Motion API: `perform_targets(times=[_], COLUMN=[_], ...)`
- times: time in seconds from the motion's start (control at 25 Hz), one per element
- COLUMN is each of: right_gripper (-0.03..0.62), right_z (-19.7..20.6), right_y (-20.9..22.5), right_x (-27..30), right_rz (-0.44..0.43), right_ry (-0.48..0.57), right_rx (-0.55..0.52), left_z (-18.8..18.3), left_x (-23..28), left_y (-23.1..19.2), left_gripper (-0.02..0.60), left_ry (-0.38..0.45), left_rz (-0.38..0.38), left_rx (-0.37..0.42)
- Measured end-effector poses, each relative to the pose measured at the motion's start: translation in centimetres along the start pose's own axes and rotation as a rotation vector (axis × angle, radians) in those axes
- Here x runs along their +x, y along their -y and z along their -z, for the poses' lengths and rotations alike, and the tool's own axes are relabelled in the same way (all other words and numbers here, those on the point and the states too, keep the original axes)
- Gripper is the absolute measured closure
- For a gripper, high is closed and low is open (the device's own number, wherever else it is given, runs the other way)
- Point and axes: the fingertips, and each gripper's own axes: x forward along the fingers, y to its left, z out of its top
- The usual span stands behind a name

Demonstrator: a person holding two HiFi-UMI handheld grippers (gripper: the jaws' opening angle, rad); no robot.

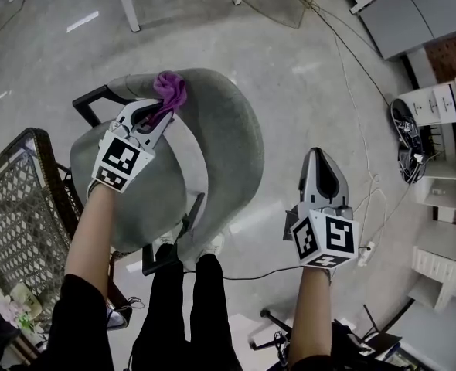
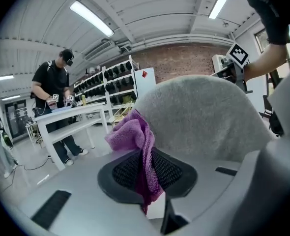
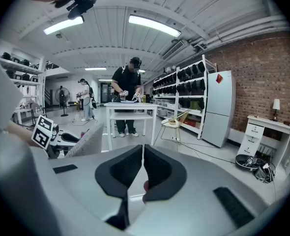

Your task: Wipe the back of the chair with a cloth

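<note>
The cloth [image 1: 170, 90] on top of the chair [image 1: 220, 130] back, left gripper [image 1: 157, 117] at it, right gripper [image 1: 317, 161] well apart to the right, wicker chair [image 1: 19, 199] left of the chair.

The person wears black sleeves [image 1: 85, 323], black trousers [image 1: 185, 315] and pale shoes [image 1: 211, 246]. The left gripper [image 1: 160, 113] and the right gripper [image 1: 315, 154] are grey, with black textured pads [image 3: 120, 173] (each carries a cube [image 1: 326, 238] of black-and-white square markers).
</note>
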Motion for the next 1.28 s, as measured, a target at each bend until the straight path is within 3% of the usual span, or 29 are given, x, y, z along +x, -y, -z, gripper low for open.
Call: perform_targets(times=[0.12,0.36,0.72,1.0,1.28], right_gripper=[0.565,0.566,0.565,0.565,0.565], right_z=[0.8,1.3,1.1,1.0,0.6], right_y=[0.4,0.0,0.3,0.4,0.0], right_x=[0.3,0.2,-0.7,-1.6,-1.8], right_rz=[0.004,-0.004,-0.013,-0.020,-0.018], right_ry=[-0.018,-0.019,-0.005,0.003,0.004], right_rx=[0.002,0.004,0.032,0.045,0.036], left_z=[0.1,0.1,-1.6,-2.7,-2.9], left_x=[2.2,2.8,2.4,-0.6,-2.3], left_y=[1.6,3.4,11.2,17.9,19.8], left_gripper=[0.509,0.509,0.509,0.509,0.508], left_ry=[-0.033,-0.026,0.003,0.036,0.035], left_rz=[0.070,0.111,0.232,0.376,0.423], left_rx=[0.032,0.003,-0.008,0.059,0.100])
